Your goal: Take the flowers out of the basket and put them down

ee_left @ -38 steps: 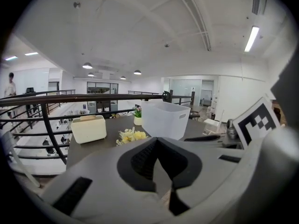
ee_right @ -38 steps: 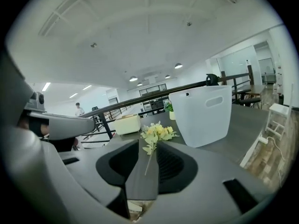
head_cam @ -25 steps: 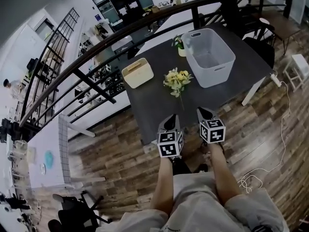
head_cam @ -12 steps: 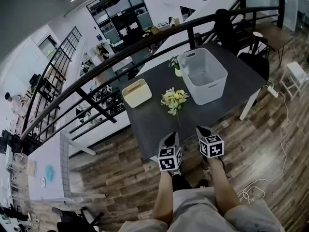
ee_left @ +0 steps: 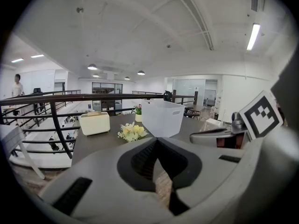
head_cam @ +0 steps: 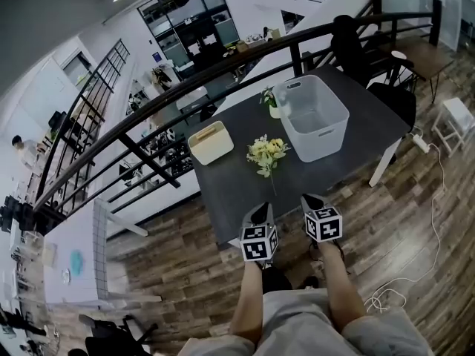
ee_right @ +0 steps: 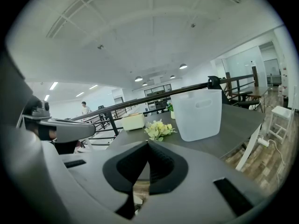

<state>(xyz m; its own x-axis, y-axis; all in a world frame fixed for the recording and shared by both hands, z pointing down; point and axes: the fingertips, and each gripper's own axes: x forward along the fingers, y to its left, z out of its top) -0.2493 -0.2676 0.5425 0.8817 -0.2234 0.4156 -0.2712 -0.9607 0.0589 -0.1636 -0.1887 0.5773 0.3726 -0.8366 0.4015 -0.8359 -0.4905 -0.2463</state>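
A bunch of pale yellow flowers lies on the dark table, just left of the empty white plastic basket. The flowers and basket also show in the left gripper view, and the same flowers and basket in the right gripper view. My left gripper and right gripper hover side by side at the table's near edge, well short of the flowers. Both the left gripper and the right gripper are shut with nothing held.
A cream box stands left of the flowers. A small potted plant sits behind the basket. A black railing runs along the table's far side. A white stool and floor cables lie to the right.
The head view has tilted, so the table and flowers sit lower in the picture. Both grippers stay shut at the near edge; the right one has shifted slightly.
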